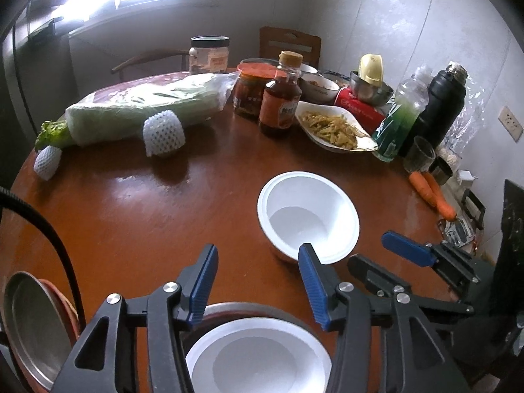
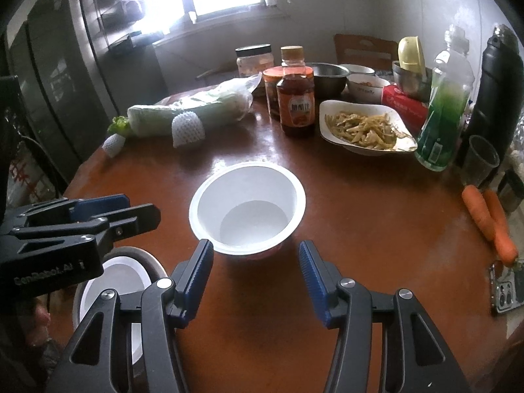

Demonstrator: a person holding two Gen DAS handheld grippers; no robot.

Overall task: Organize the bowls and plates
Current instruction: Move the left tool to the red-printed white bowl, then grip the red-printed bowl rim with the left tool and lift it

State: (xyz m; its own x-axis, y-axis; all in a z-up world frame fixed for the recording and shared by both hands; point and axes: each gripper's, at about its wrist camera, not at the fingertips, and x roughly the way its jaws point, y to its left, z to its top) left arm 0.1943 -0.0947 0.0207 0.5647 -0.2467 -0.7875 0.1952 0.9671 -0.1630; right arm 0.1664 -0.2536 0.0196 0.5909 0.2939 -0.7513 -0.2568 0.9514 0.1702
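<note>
At nine o'clock on the round brown table (image 1: 137, 203), near its edge, metal plates (image 1: 32, 324) lie stacked, seen only in the left wrist view. Moving right, the left gripper (image 1: 258, 285) hangs with its jaws spread wide and empty directly above a white bowl (image 1: 258, 357) that sits at six o'clock by the near edge, apparently on a plate. Further right, at the table's centre, a second white bowl (image 2: 247, 208) stands upright and apart from everything else, and the right gripper (image 2: 255, 281) hovers just short of it, also spread and holding nothing. The step in hand looks like taking the central bowl to nest it in the near one. To do that well, the right gripper should advance so one finger goes inside the near rim and the other outside, then close gently, since the thin wall will likely flex. Lift straight up, keep clear of the dish of food (image 2: 365, 127) at one o'clock and the carrots (image 2: 491, 222) at three o'clock, and let the left gripper steady the lower bowl.
</note>
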